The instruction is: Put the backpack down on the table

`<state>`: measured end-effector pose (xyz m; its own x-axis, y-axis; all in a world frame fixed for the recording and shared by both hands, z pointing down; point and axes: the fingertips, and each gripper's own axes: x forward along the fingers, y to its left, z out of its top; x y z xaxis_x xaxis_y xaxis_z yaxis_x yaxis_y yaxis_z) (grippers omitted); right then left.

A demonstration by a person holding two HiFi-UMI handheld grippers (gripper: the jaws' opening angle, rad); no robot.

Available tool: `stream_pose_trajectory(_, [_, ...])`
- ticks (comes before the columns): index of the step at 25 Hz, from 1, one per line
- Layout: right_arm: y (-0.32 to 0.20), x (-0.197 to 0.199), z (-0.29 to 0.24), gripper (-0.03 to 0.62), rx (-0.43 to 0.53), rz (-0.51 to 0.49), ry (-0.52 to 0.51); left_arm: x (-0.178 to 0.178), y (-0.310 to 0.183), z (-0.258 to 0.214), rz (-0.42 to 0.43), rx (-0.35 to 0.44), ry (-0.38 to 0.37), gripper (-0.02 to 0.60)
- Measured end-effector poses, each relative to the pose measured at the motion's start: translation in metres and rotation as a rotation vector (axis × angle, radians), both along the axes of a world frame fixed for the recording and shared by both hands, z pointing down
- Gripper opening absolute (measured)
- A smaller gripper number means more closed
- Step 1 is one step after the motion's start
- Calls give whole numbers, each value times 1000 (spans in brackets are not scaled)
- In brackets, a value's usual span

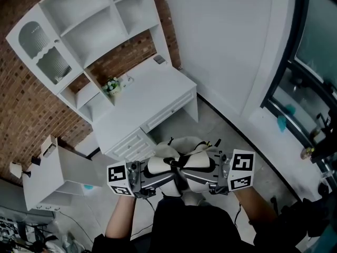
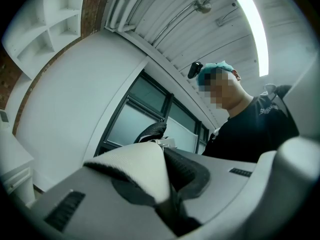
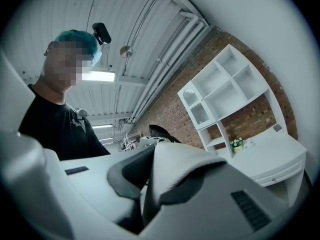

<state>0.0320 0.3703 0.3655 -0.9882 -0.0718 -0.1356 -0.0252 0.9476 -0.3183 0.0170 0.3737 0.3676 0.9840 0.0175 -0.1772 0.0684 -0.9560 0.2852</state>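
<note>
I hold a cream-white fabric backpack [image 1: 184,163] with black straps up in the air between my two claws, close in front of my body and over the grey tiled floor [image 1: 226,128]. My left claw [image 1: 149,178] is clamped on the left side of the backpack; in the left gripper view its grey jaws stand narrow, pinching a fold of white padded fabric edged in black mesh [image 2: 142,166]. My right claw [image 1: 212,175] grips the opposite side the same way; in the right gripper view its jaws are pressed on a like fold of white padded fabric [image 3: 175,166] with black mesh beside it. Both claws point roughly level and face each other across the backpack. The backpack is not on the flat white desk surface [image 1: 150,96]; it hangs near the desk's drawer front, on my side of it and apart from the top. On the surface, at its back left corner against the tall white open shelf unit [image 1: 89,28], sits a small pot of pale flowers [image 1: 111,86]. A red brick wall [image 1: 21,101] rises behind the shelf unit.
</note>
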Motion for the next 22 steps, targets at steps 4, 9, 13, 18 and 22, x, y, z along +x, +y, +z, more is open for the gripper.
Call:
stream_pose_trajectory(4, [-10,13,4,48,1,20,-6,14,-10,5,-10,-15,11,64])
stream_pose_trajectory(9, [-29,26,9,48,-5,47,-4,26,-28,9,17,-25,29,63])
stream_pose_trajectory(13, [-49,26,11,48,-26,80,-7,25,-46,11,51,-31,29,64])
stream_pose_trajectory(18, [-81,24,11,48,-43,99,6,23,-78,13,78,-33,35,64])
stream_pose_trajectory(22, [-112,17,12,48,-42,118,14,17,-109,13,101,-28,34,63])
